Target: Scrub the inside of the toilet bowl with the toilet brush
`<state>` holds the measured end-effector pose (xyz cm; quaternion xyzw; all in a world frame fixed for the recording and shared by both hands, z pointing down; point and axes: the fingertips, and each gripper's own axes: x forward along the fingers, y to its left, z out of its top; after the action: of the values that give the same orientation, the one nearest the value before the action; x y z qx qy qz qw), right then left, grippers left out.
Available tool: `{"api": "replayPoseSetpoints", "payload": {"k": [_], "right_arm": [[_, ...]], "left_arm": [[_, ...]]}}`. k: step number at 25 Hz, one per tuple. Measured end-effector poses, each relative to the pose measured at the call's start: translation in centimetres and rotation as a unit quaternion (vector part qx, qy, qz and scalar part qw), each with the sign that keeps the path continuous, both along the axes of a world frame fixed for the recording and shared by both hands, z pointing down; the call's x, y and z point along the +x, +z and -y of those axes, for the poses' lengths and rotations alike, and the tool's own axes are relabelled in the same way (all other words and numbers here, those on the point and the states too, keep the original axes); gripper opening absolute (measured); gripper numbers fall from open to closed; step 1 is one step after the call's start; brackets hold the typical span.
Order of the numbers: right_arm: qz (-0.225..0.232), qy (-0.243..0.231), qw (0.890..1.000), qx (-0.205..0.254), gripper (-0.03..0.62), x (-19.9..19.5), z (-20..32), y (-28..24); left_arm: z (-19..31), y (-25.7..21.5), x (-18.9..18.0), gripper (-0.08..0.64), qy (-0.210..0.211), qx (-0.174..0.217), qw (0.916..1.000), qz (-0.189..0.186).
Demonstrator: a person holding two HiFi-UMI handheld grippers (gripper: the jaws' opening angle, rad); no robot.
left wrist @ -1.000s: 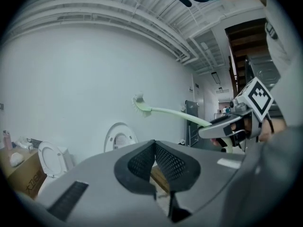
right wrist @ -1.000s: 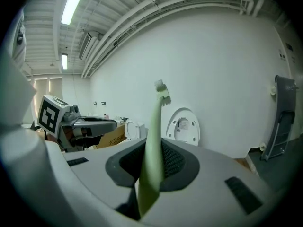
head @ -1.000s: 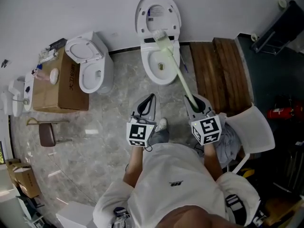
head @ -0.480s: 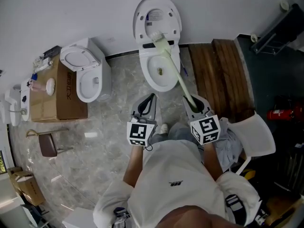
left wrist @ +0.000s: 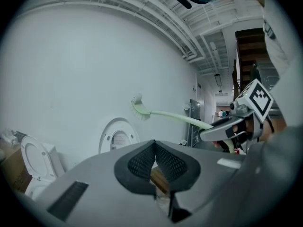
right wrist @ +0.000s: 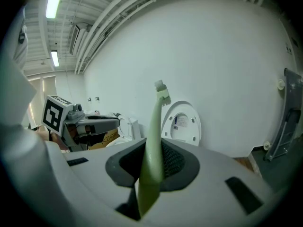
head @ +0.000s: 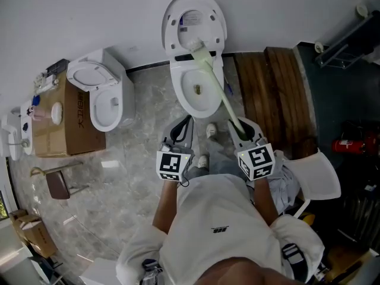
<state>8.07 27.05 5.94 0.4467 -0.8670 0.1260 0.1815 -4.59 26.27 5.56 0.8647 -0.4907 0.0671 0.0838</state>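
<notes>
The white toilet (head: 205,108) stands against the wall with its lid (head: 195,18) raised. My right gripper (head: 237,125) is shut on the handle of the pale green toilet brush (head: 218,88). The brush slants up and away, its bristle head (head: 193,43) over the back of the bowl near the lid hinge. In the right gripper view the handle (right wrist: 154,136) rises between the jaws of that gripper (right wrist: 150,162) to the head (right wrist: 161,89), in front of the lid (right wrist: 182,124). My left gripper (head: 185,123) (left wrist: 155,162) is shut with nothing in it, left of the brush (left wrist: 165,115).
A second toilet (head: 98,94) and a cardboard box (head: 59,114) stand to the left. Dark wooden boards (head: 270,94) lie right of the toilet. A white chair (head: 312,171) is at my right, a small stool (head: 59,183) at the far left.
The person has stepped closer to the toilet, one white shoe now forward between the grippers. The brush head stays over the back of the bowl. Both grippers keep their state.
</notes>
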Motion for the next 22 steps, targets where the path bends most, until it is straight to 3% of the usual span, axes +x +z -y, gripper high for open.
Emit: {"api": "replayPoseSetpoints", "payload": {"k": [22], "right_arm": [[-0.006, -0.04, 0.992, -0.116, 0.048, 3.0, 15.9, 10.8]], "left_arm": [[17.2, 10.9, 1.5, 0.011, -0.023, -0.095, 0.995, 0.02]]}}
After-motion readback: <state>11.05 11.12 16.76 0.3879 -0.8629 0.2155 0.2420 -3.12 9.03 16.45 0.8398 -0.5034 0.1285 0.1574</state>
